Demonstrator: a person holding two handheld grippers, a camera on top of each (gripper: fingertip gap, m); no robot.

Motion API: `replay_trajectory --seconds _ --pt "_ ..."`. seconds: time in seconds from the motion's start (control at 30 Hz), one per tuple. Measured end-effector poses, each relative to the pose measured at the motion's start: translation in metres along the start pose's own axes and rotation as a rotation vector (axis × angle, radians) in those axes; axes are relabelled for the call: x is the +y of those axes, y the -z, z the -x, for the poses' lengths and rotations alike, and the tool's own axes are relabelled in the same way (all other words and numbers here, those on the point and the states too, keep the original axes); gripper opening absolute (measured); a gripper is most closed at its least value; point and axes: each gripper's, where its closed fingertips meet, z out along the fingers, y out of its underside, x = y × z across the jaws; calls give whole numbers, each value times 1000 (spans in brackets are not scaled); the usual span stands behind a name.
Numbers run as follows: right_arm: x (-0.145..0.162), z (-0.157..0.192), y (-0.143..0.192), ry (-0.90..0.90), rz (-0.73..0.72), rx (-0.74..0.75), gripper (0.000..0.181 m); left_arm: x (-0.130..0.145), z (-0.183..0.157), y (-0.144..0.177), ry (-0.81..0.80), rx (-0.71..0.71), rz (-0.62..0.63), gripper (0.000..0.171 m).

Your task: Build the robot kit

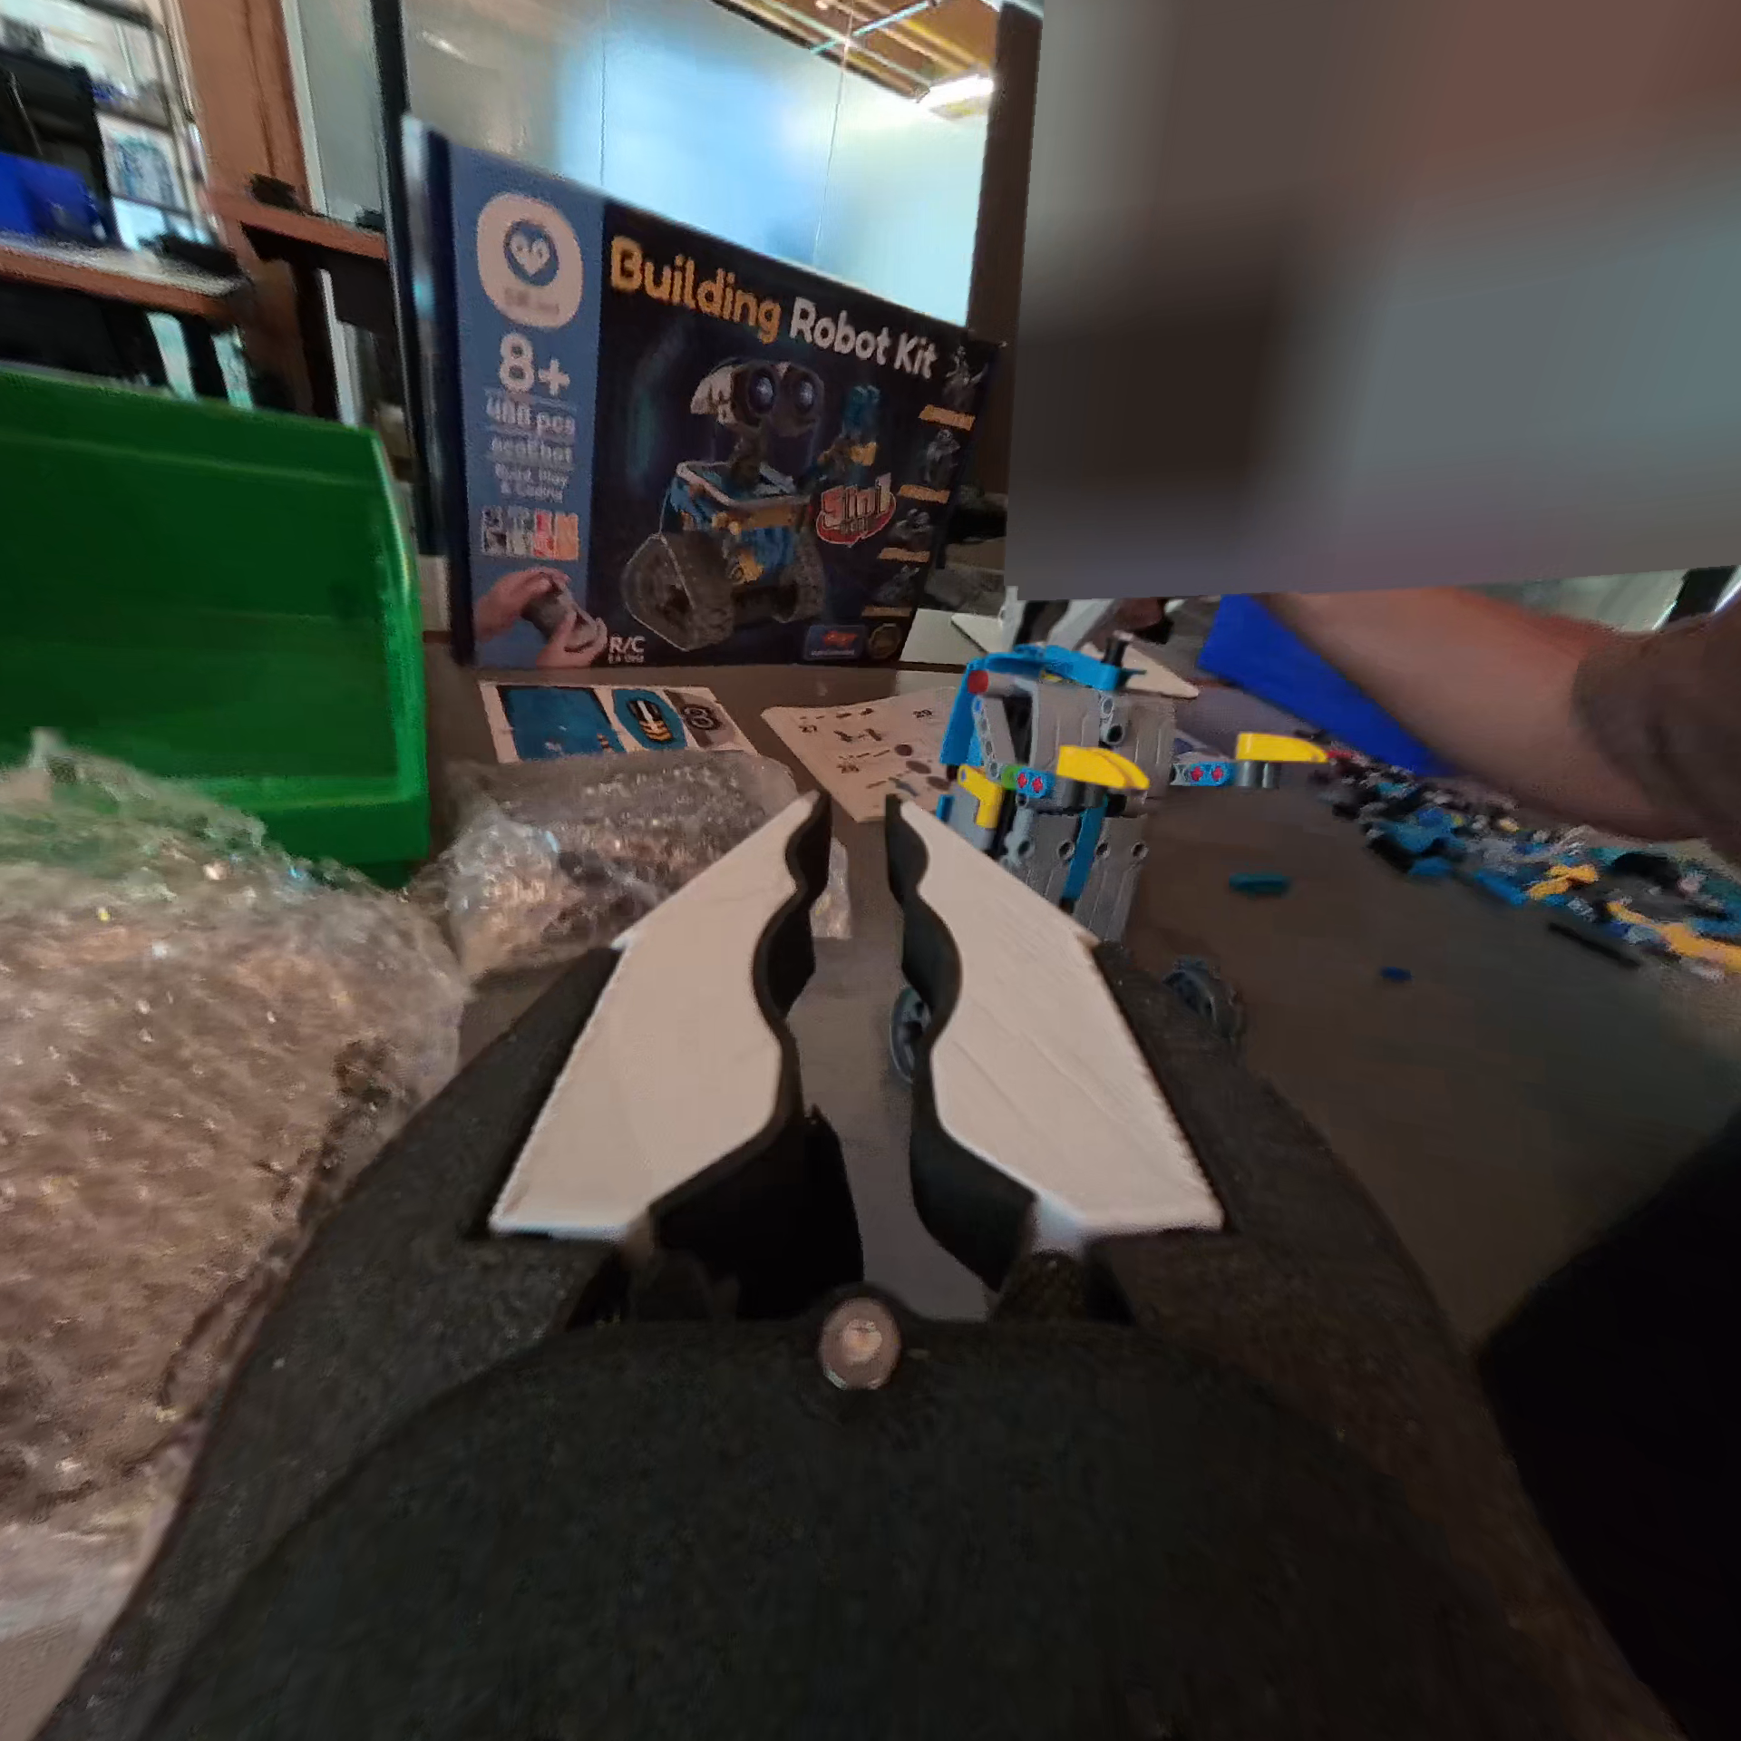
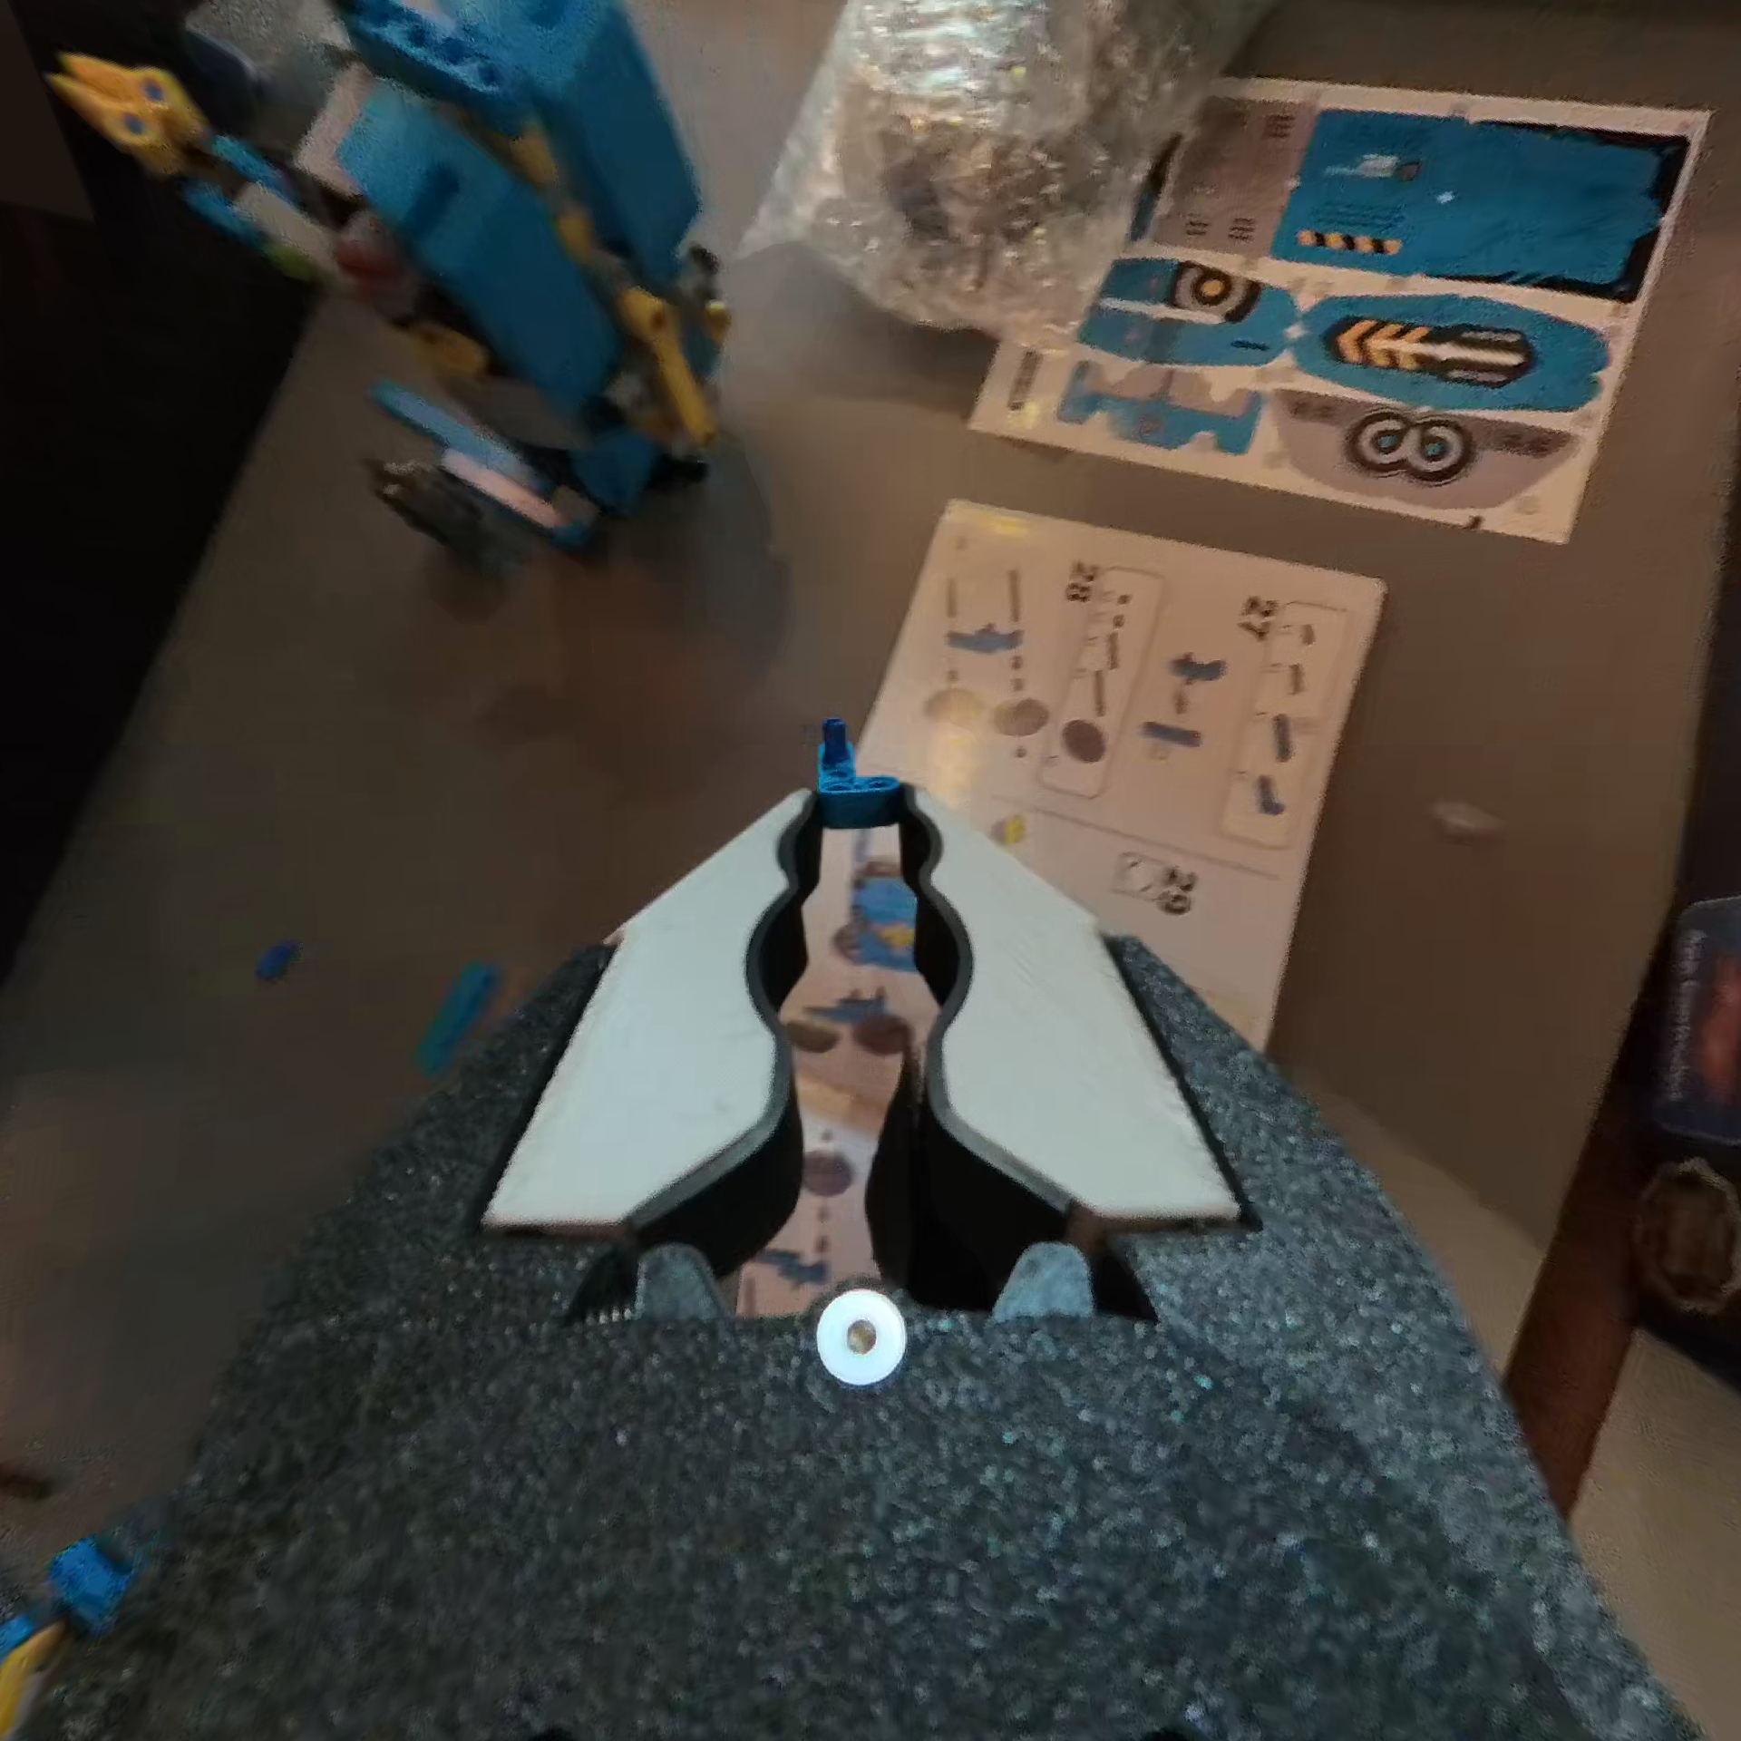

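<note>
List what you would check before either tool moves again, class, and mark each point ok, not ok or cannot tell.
1. Right tool grips the small blue piece at its tips: ok.
2. Piece sits squarely enough not to slip: cannot tell.
3. Left tool holds nothing, with a gap between its fingers: ok.
4. Half-built toy robot stands upright on the table: ok.
5. Instruction sheet lies flat, in view below the right tool: ok.
6. Table around the toy robot free of loose parts: not ok.
</note>
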Motion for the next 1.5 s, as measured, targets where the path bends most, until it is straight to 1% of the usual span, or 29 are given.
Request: replay_trajectory --seconds 0.07,0.1,0.2,0.4,0.47,0.63,0.87,1.0,1.17,1.5 --pt "0 -16 -6 -2 -4 -3 16 5 1 4 59 13 -5 12" --pt "0 -22 -9 1 -7 -1 16 5 -1 8 60 15 -11 12" --pt "3 -35 -18 -8 -4 -8 16 4 -2 15 3 -14 -23 12" --pt "18 -48 -31 -4 62 15 16 17 -11 6 -24 23 65 12" --pt "19 -51 -29 -12 52 20 16 18 -10 5 -2 29 72 12" --pt "14 -53 -24 -9 16 39 16 14 -9 6 69 48 36 12" --pt "10 -52 -23 11 12 43 16 21 -16 1 4 44 87 13" --pt "15 -55 -25 11 35 48 16 21 -14 1 24 44 85 12" --pt "13 -61 -25 11 8 58 16 21 -12 1 43 47 87 13" --pt "17 -68 -28 13 16 60 16 22 -11 0 58 50 91 13"
